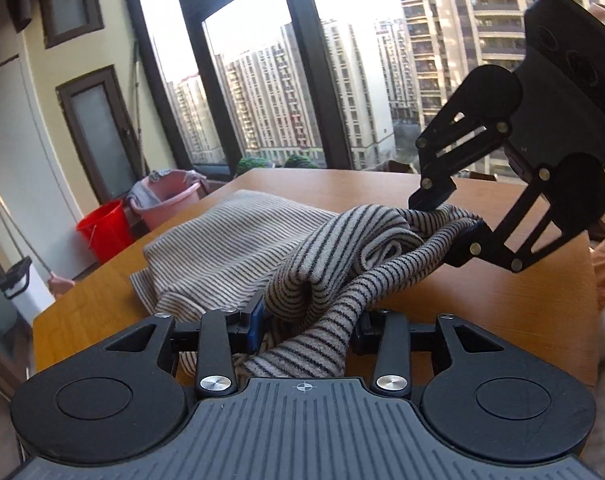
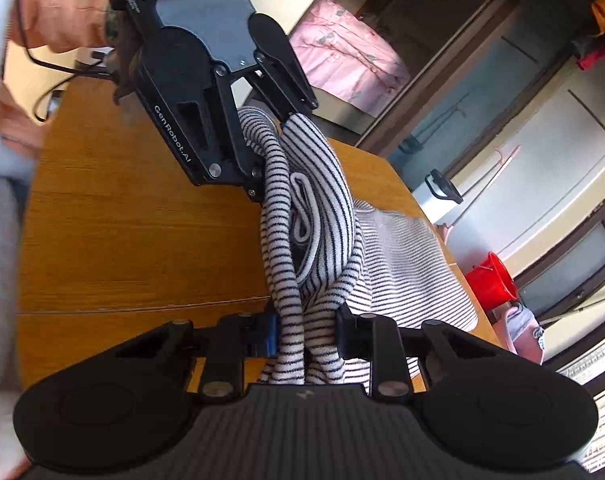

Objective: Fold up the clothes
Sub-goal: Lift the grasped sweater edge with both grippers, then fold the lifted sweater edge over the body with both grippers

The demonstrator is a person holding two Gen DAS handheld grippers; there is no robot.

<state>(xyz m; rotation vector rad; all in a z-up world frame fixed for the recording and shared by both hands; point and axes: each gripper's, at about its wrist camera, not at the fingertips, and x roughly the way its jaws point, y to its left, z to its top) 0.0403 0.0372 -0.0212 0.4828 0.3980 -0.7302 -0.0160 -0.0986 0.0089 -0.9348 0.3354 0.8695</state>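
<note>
The garment point(image 1: 238, 256) I'm folding is a knit top, pale cream with thin dark horizontal stripes, lying on my wooden surface point(image 1: 502, 304). Its far part is spread fairly flat toward the surface's window-side edge, where the stripes look fine and close. The nearer part is bunched into a thick, rope-like twist point(image 2: 314, 232), its stripes bolder and its folds curling over one another, with a looped edge of fabric showing inside the roll. This twisted length runs between my left claw point(image 1: 308, 328) and my right claw point(image 2: 306, 336), each pinching one end of it, so it stretches slightly raised above the surface.
</note>
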